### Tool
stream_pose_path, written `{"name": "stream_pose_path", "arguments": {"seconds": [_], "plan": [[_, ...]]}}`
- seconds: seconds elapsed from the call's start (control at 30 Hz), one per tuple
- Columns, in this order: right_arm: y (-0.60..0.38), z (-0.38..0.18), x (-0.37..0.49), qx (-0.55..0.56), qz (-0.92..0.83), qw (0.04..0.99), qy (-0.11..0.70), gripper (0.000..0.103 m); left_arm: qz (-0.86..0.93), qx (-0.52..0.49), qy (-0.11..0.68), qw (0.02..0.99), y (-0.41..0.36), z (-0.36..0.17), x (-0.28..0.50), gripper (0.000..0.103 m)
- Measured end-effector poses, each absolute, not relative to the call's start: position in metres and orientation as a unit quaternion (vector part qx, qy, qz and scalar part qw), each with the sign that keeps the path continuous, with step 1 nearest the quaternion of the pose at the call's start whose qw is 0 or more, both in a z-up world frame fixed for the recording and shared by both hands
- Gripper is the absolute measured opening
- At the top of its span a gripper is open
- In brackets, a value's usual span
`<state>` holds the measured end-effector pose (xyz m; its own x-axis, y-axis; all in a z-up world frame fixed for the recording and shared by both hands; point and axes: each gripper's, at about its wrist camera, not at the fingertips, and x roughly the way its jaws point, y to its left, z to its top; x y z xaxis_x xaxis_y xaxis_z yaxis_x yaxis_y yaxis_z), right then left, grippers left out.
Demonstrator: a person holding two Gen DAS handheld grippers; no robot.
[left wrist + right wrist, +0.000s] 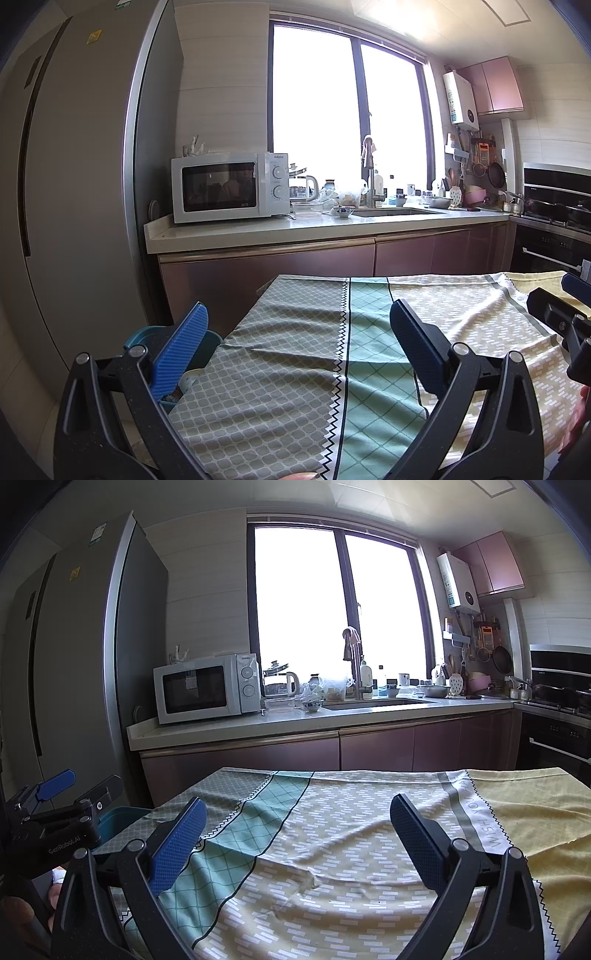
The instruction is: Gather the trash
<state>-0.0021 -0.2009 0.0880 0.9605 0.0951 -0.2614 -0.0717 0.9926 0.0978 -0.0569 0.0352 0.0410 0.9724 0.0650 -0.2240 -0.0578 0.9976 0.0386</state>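
Note:
My left gripper (297, 325) is open and empty above the left part of a patterned tablecloth (295, 369). My right gripper (297, 821) is open and empty above the middle of the same cloth (351, 849). A teal bin (212, 347) stands beside the table's left edge, partly hidden behind my left blue finger (181, 354); it also shows in the right wrist view (118, 819). No loose trash shows on the cloth. The left gripper appears at the left edge of the right wrist view (55, 812).
A tall grey fridge (74, 184) stands at the left. A counter (295, 229) lies beyond the table with a white microwave (225, 186), a kettle, bowls, a sink and a tap. An oven and stove (554, 214) stand at the right.

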Motion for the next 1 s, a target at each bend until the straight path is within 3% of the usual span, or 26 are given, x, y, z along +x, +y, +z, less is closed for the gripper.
{"name": "stream_pose_path", "arguments": {"seconds": [1.0], "plan": [[-0.2015, 0.0882, -0.0030, 0.044, 0.041, 0.989, 0.135, 0.096, 0.030, 0.014, 0.116, 0.993, 0.0325, 0.0381, -0.0565, 0.097]]}}
